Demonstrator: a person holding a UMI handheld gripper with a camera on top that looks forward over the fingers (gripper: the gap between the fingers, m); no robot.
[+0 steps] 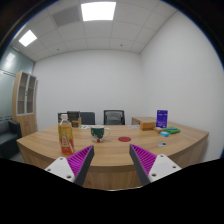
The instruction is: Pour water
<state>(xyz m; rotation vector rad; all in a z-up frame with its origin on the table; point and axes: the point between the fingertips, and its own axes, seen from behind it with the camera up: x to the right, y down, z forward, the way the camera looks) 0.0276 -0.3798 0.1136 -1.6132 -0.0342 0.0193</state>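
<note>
Magenta pads are showing on the inner faces of the two fingers (77,158), which are standing wide apart with nothing between them. The gripper (109,160) is hanging over the near edge of a pale wooden table (110,152), and only bare tabletop is lying in the gap between the fingers.

Beyond the left finger, a bottle (66,135) filled with an orange-amber liquid is standing upright on the table, well ahead of the fingertip and slightly to its left. Just beside it, to the right and a little further back, a dark green cup (97,133) is sitting on the wood, apart from the bottle. A small red round thing (124,139), flat on the surface, is lying further right, roughly ahead of the gap between the fingers.

Toward the far right side of the table, a cardboard-coloured box (148,124) is resting next to a purple upright carton (162,118), and a flat green item (168,131) is lying just in front of them.

Behind the table, dark office chairs (114,117) are lining the far edge against a plain white wall. A shelving unit (25,98) is standing along the left wall, and bright ceiling panels (98,10) are glowing overhead.
</note>
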